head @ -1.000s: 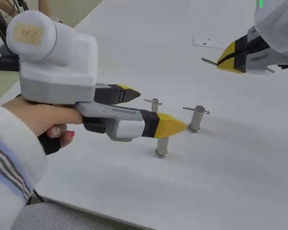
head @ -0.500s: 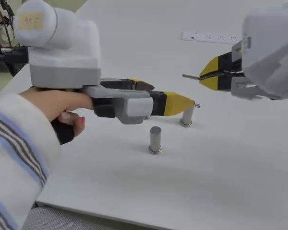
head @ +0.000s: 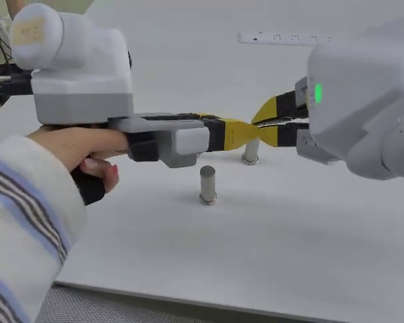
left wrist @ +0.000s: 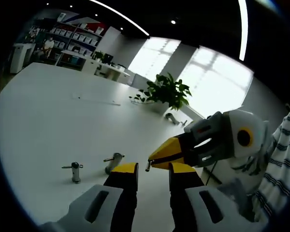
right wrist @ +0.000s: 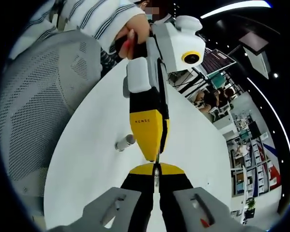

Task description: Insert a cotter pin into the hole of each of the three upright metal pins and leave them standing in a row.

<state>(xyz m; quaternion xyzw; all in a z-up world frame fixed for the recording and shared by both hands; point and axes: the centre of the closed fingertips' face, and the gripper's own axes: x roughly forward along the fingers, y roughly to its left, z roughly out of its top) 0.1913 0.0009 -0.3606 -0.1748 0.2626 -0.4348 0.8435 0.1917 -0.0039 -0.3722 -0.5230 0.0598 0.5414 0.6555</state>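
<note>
White table [head: 289, 242] carries a bare metal pin [head: 207, 184], standing upright. Left of that pin, a hand [head: 81, 151] holds the left tongs [left wrist: 152, 170]; their jaws stand a little apart and grip nothing, and they reach over the table just beyond the pin. Further beyond it, two fitted pins [left wrist: 76, 172] [left wrist: 114, 162] stand upright with cotters through their heads. Above and right of the bare pin, the right tongs [right wrist: 156, 169] are clamped tight on a cotter pin [left wrist: 148, 166], which points at the left tongs' tips.
</note>
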